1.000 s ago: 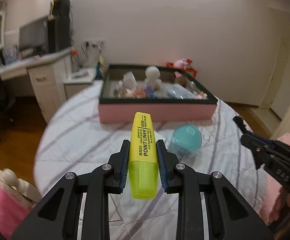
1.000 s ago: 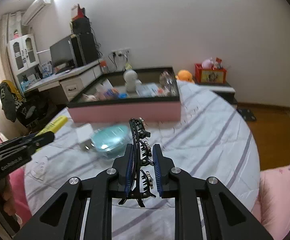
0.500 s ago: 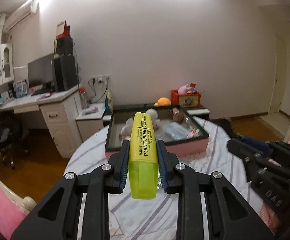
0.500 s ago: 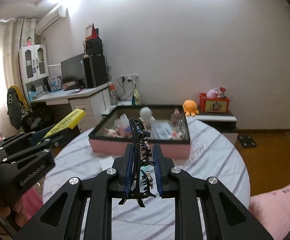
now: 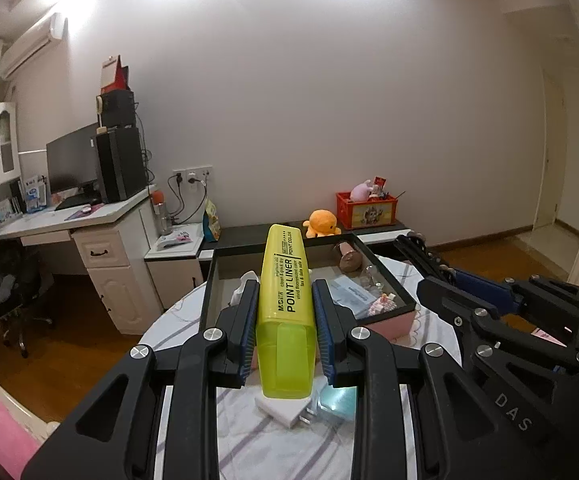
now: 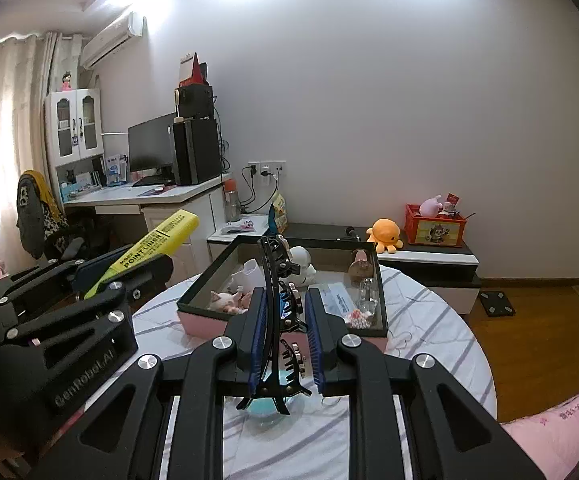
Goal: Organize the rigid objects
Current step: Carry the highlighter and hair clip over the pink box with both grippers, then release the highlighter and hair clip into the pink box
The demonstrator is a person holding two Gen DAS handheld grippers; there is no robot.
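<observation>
Highlighter (image 5: 286, 300) between left gripper (image 5: 285, 312) pads — clamped.

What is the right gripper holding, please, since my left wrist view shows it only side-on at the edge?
Observer: The right gripper is shut on a black hair claw clip, held edge-on between its pads.
Operator: Thank you. Is anything in the pink box hidden behind my highlighter?
Observer: Yes, a white figurine stands inside the pink box, near its far wall.
Operator: And what lies below the right gripper?
Observer: A teal round container sits on the striped tablecloth beneath the clip.
</observation>
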